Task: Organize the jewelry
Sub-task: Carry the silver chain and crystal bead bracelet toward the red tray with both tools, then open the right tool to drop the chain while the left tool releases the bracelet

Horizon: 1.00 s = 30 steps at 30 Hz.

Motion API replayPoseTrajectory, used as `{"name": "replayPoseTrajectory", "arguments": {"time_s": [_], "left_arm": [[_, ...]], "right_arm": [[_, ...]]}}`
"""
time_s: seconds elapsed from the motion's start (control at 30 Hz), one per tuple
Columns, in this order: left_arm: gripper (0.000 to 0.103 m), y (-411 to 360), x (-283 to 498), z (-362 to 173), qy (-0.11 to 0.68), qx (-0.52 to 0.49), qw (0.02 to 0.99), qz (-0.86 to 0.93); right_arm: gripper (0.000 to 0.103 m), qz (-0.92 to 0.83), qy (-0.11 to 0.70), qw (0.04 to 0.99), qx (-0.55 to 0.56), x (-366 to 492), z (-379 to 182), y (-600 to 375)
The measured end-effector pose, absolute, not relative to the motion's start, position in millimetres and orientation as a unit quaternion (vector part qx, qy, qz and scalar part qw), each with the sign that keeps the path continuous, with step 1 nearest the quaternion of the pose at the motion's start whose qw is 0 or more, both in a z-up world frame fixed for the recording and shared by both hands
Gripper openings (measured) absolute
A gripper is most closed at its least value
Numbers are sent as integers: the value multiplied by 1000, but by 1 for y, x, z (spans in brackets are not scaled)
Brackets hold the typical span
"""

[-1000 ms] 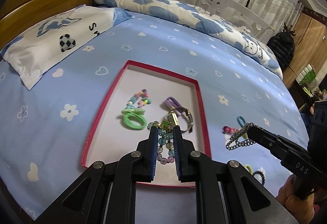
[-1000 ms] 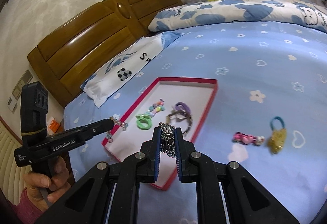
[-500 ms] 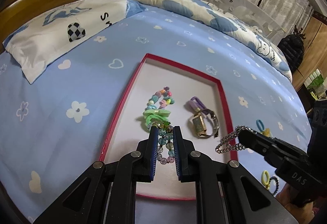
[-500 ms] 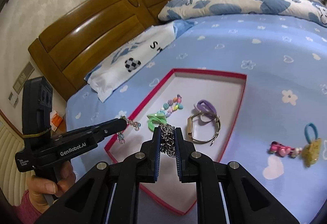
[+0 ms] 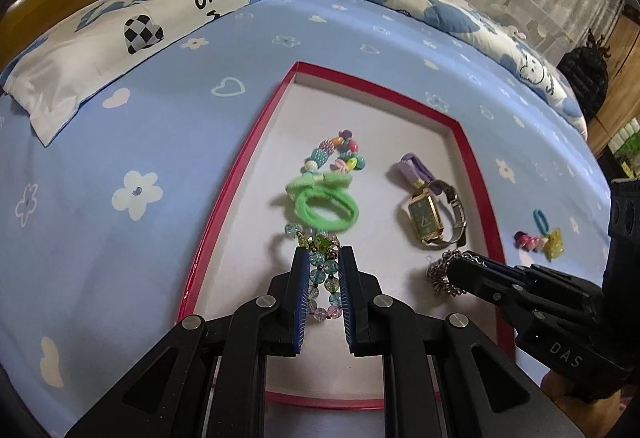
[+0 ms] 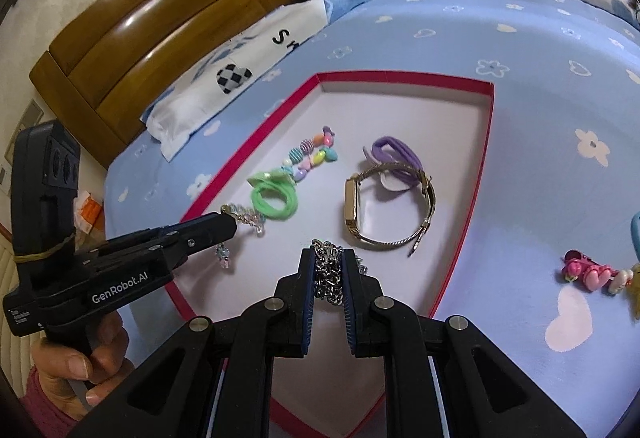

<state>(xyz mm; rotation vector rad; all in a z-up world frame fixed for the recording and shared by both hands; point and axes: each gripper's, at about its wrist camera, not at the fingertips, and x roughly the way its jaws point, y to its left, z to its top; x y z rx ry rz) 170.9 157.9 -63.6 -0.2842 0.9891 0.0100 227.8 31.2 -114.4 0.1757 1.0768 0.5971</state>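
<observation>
A shallow red-rimmed box [image 5: 240, 166] with a white floor lies on the blue bedsheet. My left gripper [image 5: 323, 254] is shut on a clear blue-green bead bracelet [image 5: 320, 278], low over the box's near left part, just short of a green hair tie [image 5: 324, 206]. My right gripper [image 6: 328, 254] is shut on a bunched silver chain [image 6: 329, 274], low over the box's near right part. Each gripper shows in the other view: right gripper [image 5: 450, 270], left gripper [image 6: 232, 220]. A gold watch [image 6: 354, 202], a purple hair tie [image 6: 394, 154] and a coloured bead bracelet [image 6: 316, 156] lie in the box.
On the sheet right of the box lie a pink clip [image 6: 588, 272] and a yellow charm on a blue hair tie [image 5: 554, 242]. Pillows [image 5: 120, 38] and a wooden headboard [image 6: 160, 22] stand beyond the box. A hand [image 6: 68, 362] holds the left gripper's handle.
Both grippers have sunk toward the box and moved forward. The silver chain has come from over the sheet on the right to over the box's floor. Both grips are unchanged.
</observation>
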Motion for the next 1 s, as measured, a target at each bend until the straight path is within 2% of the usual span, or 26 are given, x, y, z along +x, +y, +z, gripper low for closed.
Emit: {"name": "replayPoseTrajectory", "arguments": {"time_s": [0.3, 0.4, 0.73, 0.8, 0.87, 1.0], "left_arm": [[14, 155, 175, -74, 488, -134, 863, 4], [14, 156, 175, -77, 490, -137, 861, 6], [22, 153, 166, -67, 481, -138, 866, 14], [24, 153, 162, -63, 476, -140, 868, 12], [29, 152, 157, -57, 469, -144, 871, 10], [39, 148, 144, -44, 453, -154, 878, 5]], "right_arm": [[13, 275, 519, 805, 77, 231, -124, 35], [17, 277, 520, 804, 79, 232, -124, 35], [18, 277, 512, 807, 97, 227, -114, 26], [22, 278, 507, 810, 100, 225, -108, 22], [31, 278, 498, 815, 105, 222, -100, 17], [35, 271, 482, 825, 116, 214, -84, -1]]}}
